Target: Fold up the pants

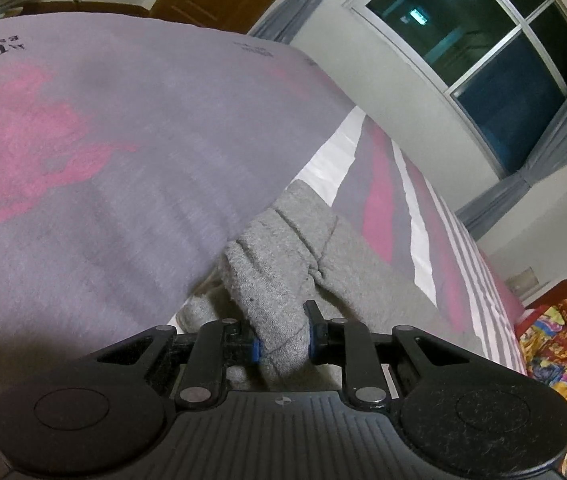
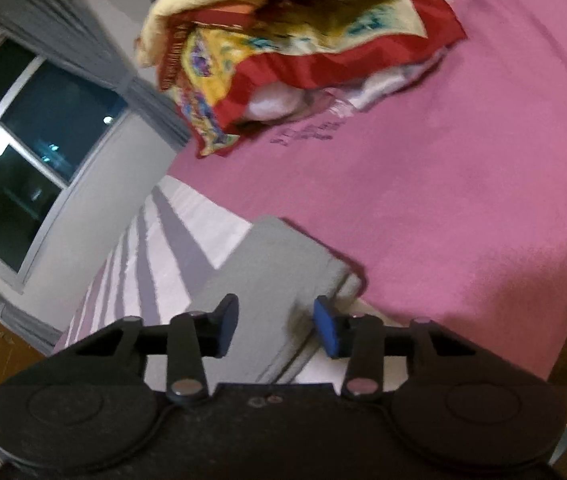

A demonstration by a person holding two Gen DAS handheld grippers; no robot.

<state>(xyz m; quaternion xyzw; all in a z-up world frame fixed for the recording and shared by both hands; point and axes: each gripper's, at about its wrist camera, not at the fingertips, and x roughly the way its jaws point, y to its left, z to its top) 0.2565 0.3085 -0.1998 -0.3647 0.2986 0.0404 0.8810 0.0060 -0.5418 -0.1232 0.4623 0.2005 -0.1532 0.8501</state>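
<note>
Pinching ribbed grey knit pants, left gripper; apparently a cuff.

Grey pants lie on a pink, grey and white-striped bedsheet near a red-bordered yellow blanket.

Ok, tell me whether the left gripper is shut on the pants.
Shut on them. The left gripper has gray pants fabric bunched and pinched between its fingers, with the cloth wrinkled at the grip.

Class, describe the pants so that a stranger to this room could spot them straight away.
Start at the bed with its pink and grey cover. Near its striped edge lie the pants, bunched in the left tongs. They alone are plain grey knit, with no pattern or print.
</note>
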